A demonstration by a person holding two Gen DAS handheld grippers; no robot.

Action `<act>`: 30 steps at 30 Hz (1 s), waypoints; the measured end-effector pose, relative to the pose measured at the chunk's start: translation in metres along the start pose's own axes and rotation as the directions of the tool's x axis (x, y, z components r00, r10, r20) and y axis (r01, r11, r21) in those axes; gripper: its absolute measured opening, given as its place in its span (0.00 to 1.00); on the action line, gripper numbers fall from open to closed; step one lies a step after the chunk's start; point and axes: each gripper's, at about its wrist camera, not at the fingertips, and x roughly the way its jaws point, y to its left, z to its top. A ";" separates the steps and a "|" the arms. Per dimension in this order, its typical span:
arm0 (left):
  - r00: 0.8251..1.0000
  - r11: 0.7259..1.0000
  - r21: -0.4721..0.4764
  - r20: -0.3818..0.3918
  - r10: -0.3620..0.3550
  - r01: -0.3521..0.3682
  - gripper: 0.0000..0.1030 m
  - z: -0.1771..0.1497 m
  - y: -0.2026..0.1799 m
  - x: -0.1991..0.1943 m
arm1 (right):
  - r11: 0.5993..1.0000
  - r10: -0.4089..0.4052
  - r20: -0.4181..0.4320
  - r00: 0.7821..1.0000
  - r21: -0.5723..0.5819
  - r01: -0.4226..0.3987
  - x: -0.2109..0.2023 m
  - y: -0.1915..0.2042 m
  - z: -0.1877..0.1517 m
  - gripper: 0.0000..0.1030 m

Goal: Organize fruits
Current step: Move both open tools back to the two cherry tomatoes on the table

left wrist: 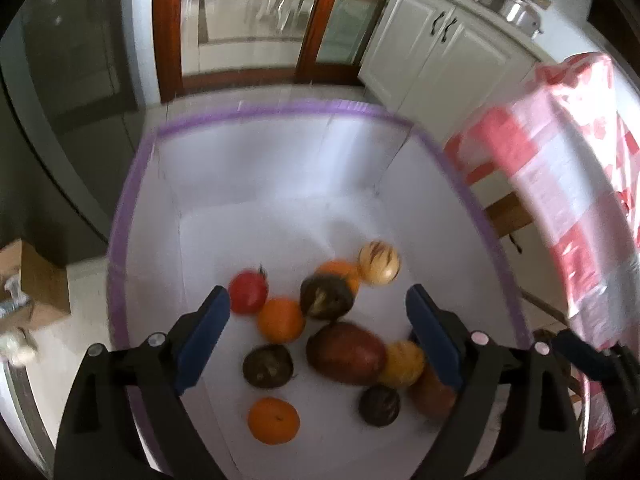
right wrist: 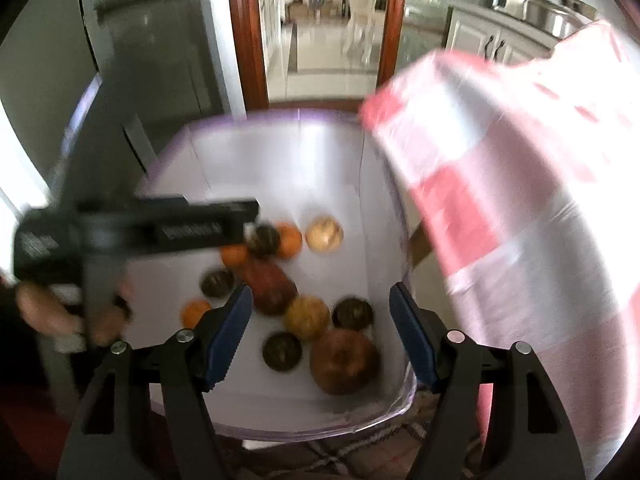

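Fruit (left wrist: pixel 344 354) in white bin (left wrist: pixel 280 168) (purple rim), kitchen floor, cabinets (left wrist: pixel 432 48) behind.

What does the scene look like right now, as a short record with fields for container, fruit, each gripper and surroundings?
container: white bin with a purple rim, open top
fruit: loose on the bin floor; three oranges, nearest one; red fruit; large reddish mango; pale striped fruit; several dark round fruits
left gripper: open, nothing between its fingers, above the fruit
right gripper: open, holding nothing, above the bin
surroundings: red and white checked cloth at the right; white cabinet behind
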 end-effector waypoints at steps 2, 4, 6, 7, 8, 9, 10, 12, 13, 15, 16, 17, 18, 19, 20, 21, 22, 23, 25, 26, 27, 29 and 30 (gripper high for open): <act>0.998 0.999 0.034 0.063 -0.002 0.000 0.91 0.010 -0.012 -0.013 | 0.999 0.016 0.065 0.998 0.027 -0.018 -0.020 -0.006 0.010 0.68; 0.989 0.997 0.078 0.147 -0.011 -0.001 0.94 0.023 -0.029 -0.031 | 0.998 0.008 0.134 0.991 0.063 -0.016 -0.041 -0.015 0.018 0.70; 0.977 0.993 0.116 0.214 -0.025 0.001 0.97 0.034 -0.048 -0.044 | 0.992 -0.019 0.215 0.977 0.124 -0.008 -0.066 -0.032 0.026 0.73; 0.966 0.989 0.147 0.256 -0.042 0.004 0.98 0.042 -0.064 -0.053 | 0.986 -0.037 0.257 0.966 0.167 -0.006 -0.081 -0.043 0.029 0.74; 0.959 0.985 0.171 0.277 -0.056 0.008 0.98 0.048 -0.076 -0.059 | 0.978 -0.057 0.288 0.956 0.208 -0.004 -0.094 -0.055 0.030 0.75; 0.954 0.979 0.202 0.292 -0.073 0.013 0.98 0.054 -0.092 -0.063 | 0.966 -0.086 0.320 0.944 0.257 0.001 -0.107 -0.070 0.030 0.78; 0.951 0.972 0.233 0.296 -0.085 0.015 0.98 0.060 -0.107 -0.066 | 0.954 -0.117 0.343 0.932 0.300 0.009 -0.118 -0.083 0.030 0.80; 0.950 0.955 0.294 0.288 -0.122 0.034 0.98 0.073 -0.146 -0.068 | 0.913 -0.209 0.378 0.902 0.405 0.042 -0.143 -0.116 0.025 0.83; 0.948 0.948 0.314 0.283 -0.142 0.048 0.98 0.078 -0.162 -0.069 | 0.893 -0.245 0.385 0.890 0.447 0.053 -0.151 -0.130 0.021 0.85; 0.951 0.930 0.357 0.247 -0.187 0.089 0.98 0.087 -0.204 -0.067 | 0.832 -0.335 0.370 0.867 0.548 0.087 -0.168 -0.164 0.011 0.85; 0.952 0.919 0.376 0.223 -0.210 0.114 0.98 0.088 -0.222 -0.064 | 0.800 -0.374 0.355 0.857 0.591 0.104 -0.173 -0.178 0.005 0.85; 0.955 0.905 0.403 0.189 -0.229 0.137 0.98 0.091 -0.248 -0.060 | 0.756 -0.418 0.335 0.844 0.644 0.119 -0.180 -0.198 -0.003 0.85; 0.955 0.894 0.421 0.168 -0.245 0.155 0.98 0.092 -0.268 -0.056 | 0.721 -0.444 0.318 0.837 0.681 0.124 -0.185 -0.213 -0.009 0.85; 0.950 0.878 0.443 0.152 -0.272 0.181 0.98 0.093 -0.294 -0.051 | 0.671 -0.476 0.291 0.830 0.730 0.129 -0.189 -0.233 -0.018 0.85; 0.947 0.869 0.458 0.150 -0.285 0.189 0.98 0.091 -0.308 -0.049 | 0.636 -0.494 0.270 0.826 0.760 0.132 -0.190 -0.247 -0.025 0.85; 0.944 0.857 0.476 0.145 -0.297 0.197 0.98 0.089 -0.330 -0.044 | 0.602 -0.510 0.249 0.823 0.787 0.134 -0.192 -0.262 -0.032 0.85; 0.941 0.847 0.490 0.136 -0.309 0.207 0.98 0.089 -0.348 -0.038 | 0.568 -0.525 0.228 0.820 0.811 0.138 -0.192 -0.273 -0.038 0.85; 0.937 0.837 0.498 0.119 -0.327 0.229 0.98 0.090 -0.373 -0.029 | 0.522 -0.544 0.194 0.816 0.840 0.148 -0.194 -0.292 -0.048 0.85; 0.927 0.819 0.501 0.076 -0.366 0.282 0.98 0.089 -0.404 -0.017 | 0.471 -0.562 0.155 0.813 0.867 0.161 -0.199 -0.316 -0.061 0.85; 0.924 0.812 0.500 0.060 -0.378 0.300 0.98 0.089 -0.416 -0.011 | 0.434 -0.573 0.129 0.809 0.886 0.166 -0.198 -0.328 -0.072 0.85; 0.920 0.806 0.501 0.045 -0.389 0.316 0.98 0.089 -0.431 -0.004 | 0.410 -0.579 0.114 0.807 0.896 0.167 -0.198 -0.339 -0.076 0.85; 0.916 0.790 0.515 0.025 -0.400 0.331 0.98 0.088 -0.461 0.009 | 0.371 -0.592 0.089 0.801 0.912 0.172 -0.200 -0.360 -0.086 0.85; 0.915 0.786 0.521 0.021 -0.402 0.333 0.98 0.087 -0.468 0.013 | 0.356 -0.598 0.076 0.798 0.917 0.179 -0.201 -0.371 -0.091 0.85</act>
